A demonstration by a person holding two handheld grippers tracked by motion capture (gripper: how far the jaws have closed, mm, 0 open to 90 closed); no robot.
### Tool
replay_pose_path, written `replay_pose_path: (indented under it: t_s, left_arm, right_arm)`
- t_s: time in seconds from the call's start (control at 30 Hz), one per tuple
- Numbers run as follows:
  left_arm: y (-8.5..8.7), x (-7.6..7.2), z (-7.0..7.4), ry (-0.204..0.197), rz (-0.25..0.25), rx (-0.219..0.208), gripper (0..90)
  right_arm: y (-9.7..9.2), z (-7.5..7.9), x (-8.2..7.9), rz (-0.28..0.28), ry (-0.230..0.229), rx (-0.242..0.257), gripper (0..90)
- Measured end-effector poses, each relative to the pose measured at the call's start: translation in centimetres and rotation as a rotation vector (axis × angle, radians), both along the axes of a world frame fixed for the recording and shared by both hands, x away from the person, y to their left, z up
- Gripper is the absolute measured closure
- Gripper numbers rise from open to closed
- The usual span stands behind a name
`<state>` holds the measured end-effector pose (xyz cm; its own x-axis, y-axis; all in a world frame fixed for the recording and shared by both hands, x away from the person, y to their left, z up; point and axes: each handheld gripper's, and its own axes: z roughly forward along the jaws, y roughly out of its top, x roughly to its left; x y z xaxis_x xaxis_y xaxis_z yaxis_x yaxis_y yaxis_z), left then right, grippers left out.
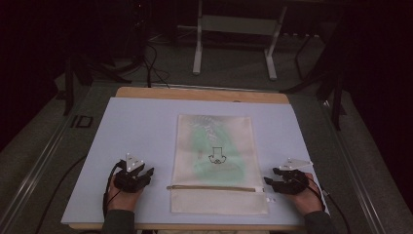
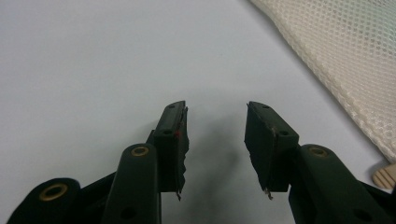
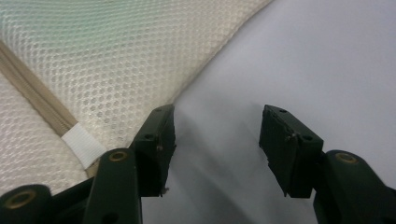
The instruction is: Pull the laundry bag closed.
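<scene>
- Right now, a cream mesh zip bag (image 1: 214,163) lies flat in the middle of a pale blue mat (image 1: 141,126); I place everything else against this bag.
- Through the mesh shows something green with a small dark printed figure; I cannot tell what the item is.
- Running across the bag's near part, side to side, is a tan zipper (image 1: 212,187). A white tab (image 3: 83,144) sits at its end on my right, close to that edge of the bag.
- My guess is the bag is laid square and zipper-near so that both of my tools can reach the zipper line without stretching.
- I hold my left gripper (image 1: 141,174) just off the bag's left edge, level with the zipper. Its jaws stand well apart over bare mat, with nothing between them and nothing touched; in the left gripper view (image 2: 215,133) the mesh edge passes off to one side.
- I hold my right gripper (image 1: 273,177) just off the bag's right edge, again level with the zipper. Its jaws are spread wide and empty; in the right gripper view (image 3: 217,140) one jaw sits at the bag's edge, though I cannot tell whether it touches the mesh.
- Both grippers flank the bag evenly, which reads to me as a ready stance, one per side.
</scene>
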<state>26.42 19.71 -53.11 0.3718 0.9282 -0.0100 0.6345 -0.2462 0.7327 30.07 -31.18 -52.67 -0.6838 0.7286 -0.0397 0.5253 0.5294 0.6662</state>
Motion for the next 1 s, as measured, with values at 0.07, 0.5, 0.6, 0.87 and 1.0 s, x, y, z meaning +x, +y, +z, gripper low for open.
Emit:
replay_pose_path:
  t_s: [0.07, 0.5, 0.6, 0.87, 1.0]
  left_arm:
    - [0.1, 0.0, 0.0, 0.001, 0.000, -0.008, 57.9]
    - [-0.3, -0.1, -0.1, 0.010, -0.042, -0.008, 57.7]
    - [-0.3, -0.1, 0.0, 0.006, -0.046, -0.004, 57.7]
    - [-0.3, -0.2, 0.0, 0.002, -0.043, -0.005, 57.9]
    - [-0.4, -0.2, 0.1, -0.001, -0.052, 0.000, 57.9]
  right_arm:
    - [0.1, 0.0, -0.1, 0.009, 0.006, -0.002, 45.8]
    - [1.2, 0.9, -0.5, 0.079, 0.013, -0.054, 45.9]
    - [1.3, 1.1, -0.5, 0.084, 0.018, -0.060, 45.5]
    - [1.4, 1.5, -0.7, 0.113, 0.025, -0.084, 45.0]
    - [1.6, 1.7, -0.8, 0.124, 0.028, -0.093, 44.4]
